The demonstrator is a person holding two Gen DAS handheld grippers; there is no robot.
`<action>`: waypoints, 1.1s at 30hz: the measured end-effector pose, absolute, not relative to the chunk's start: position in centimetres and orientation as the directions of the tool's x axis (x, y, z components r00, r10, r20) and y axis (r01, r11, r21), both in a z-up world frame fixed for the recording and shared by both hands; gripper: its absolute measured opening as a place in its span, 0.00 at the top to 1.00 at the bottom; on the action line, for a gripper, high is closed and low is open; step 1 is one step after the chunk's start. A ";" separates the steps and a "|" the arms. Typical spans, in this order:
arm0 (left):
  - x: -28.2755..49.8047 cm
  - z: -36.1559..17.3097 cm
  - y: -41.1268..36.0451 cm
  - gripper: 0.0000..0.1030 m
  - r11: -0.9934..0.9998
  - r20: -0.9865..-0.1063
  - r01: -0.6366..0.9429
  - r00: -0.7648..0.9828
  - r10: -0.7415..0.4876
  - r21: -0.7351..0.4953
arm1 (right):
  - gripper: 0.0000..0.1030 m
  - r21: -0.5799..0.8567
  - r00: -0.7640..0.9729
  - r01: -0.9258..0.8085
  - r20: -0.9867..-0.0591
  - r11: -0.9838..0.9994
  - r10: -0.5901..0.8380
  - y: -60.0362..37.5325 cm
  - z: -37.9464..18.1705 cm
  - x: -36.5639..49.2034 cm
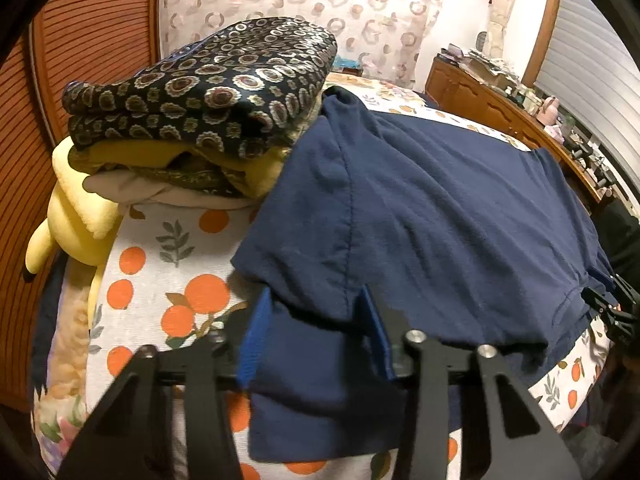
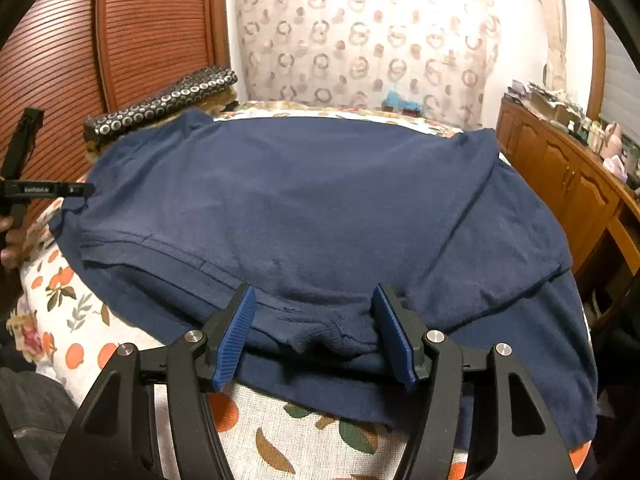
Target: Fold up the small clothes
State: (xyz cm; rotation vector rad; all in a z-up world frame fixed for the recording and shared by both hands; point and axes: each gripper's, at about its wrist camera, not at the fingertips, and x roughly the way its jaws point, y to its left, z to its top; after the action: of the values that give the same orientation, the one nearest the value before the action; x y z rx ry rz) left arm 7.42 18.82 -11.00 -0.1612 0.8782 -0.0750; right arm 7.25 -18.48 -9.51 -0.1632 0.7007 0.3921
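Navy t-shirt [image 2: 304,200] is spread flat on the orange-print bed [image 2: 280,440], long axis running left-right across the right wrist frame; right hand-held gripper [image 2: 316,332] is held apart around the collar; left hand-held gripper [image 1: 316,320] looks clamped on a sleeve.

Navy T-shirt [image 1: 440,216], spread flat over an orange-and-leaf print bed cover [image 1: 172,280], one sleeve lying between the blue-padded jaws of the left gripper [image 1: 316,320], cloth bunched between the pads. Stack of folded clothes [image 1: 200,120] at upper left, topped by a dark medallion-print piece, touching the shirt's far corner; yellow plush toy [image 1: 76,216] beside the stack at the bed's edge. Wooden sideboard [image 1: 500,108] with clutter at right, ring-patterned curtain [image 1: 320,12] behind.
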 end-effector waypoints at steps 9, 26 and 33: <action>7.4 -8.8 17.7 0.96 0.971 -0.699 0.063 0.683 -0.212 -0.232 | 0.37 -0.028 0.691 -0.408 -0.663 0.912 0.289 -18.2 -9.5 7.3; 11.8 2.4 2.9 0.97 0.888 -0.507 0.404 0.730 -0.458 -0.220 | 0.36 0.020 0.750 -0.256 -0.626 0.966 0.212 -26.6 -6.3 7.4; 12.7 6.1 -5.3 0.98 0.818 -0.490 0.548 0.672 -0.555 -0.176 | 0.36 0.014 0.775 -0.193 -0.611 0.981 0.161 -29.8 -5.4 6.7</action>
State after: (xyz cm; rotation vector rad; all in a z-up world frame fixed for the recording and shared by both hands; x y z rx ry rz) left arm 12.70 -5.28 6.06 -0.0147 0.5566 -0.6212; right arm 6.68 -29.83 -5.40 -0.0504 0.6567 0.1917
